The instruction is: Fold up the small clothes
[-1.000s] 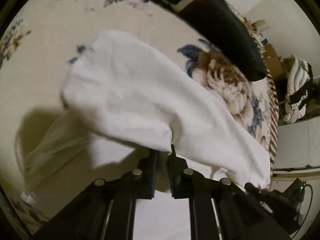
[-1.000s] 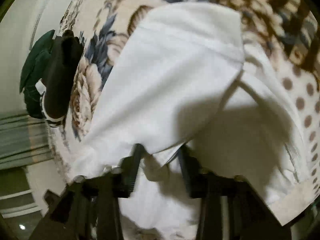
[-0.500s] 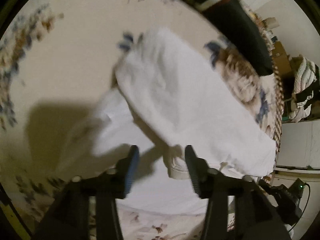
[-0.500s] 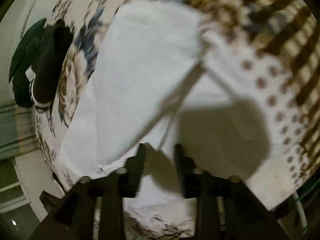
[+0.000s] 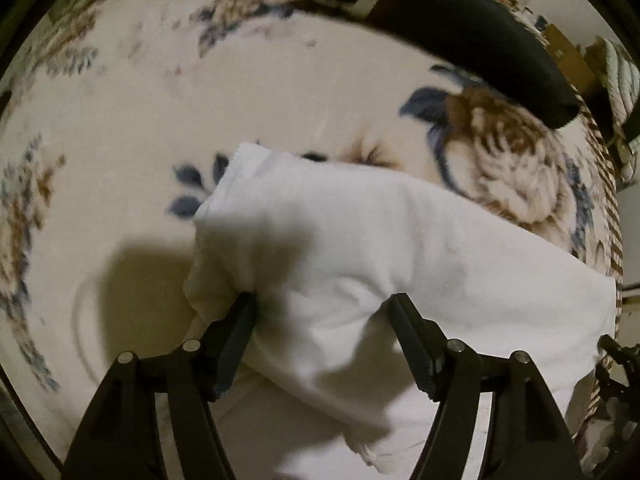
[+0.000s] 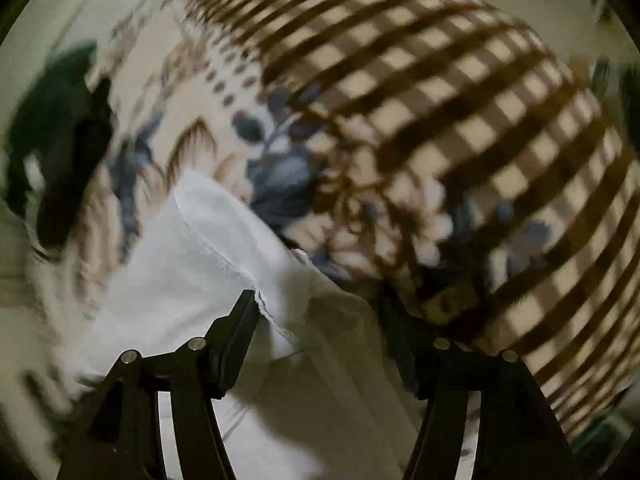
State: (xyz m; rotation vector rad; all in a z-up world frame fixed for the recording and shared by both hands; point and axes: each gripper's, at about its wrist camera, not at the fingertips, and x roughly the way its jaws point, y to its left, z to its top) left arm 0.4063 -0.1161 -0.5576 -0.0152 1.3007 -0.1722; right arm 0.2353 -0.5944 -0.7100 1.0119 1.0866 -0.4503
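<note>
While both grippers are spread wide and pinch nothing, the white garment lies folded on the flowered blanket, under the left gripper and the right gripper; a black garment lies farther away.

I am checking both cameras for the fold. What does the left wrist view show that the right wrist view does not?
Only the left view shows the white cloth sharply, doubled over, the big brown flower, and clutter beyond the bed's edge. Only the right view shows the brown checked band widely; it is blurred. Both show the cloth, the dark garment behind, the floral blanket, and an open gripper: left, right.
</note>
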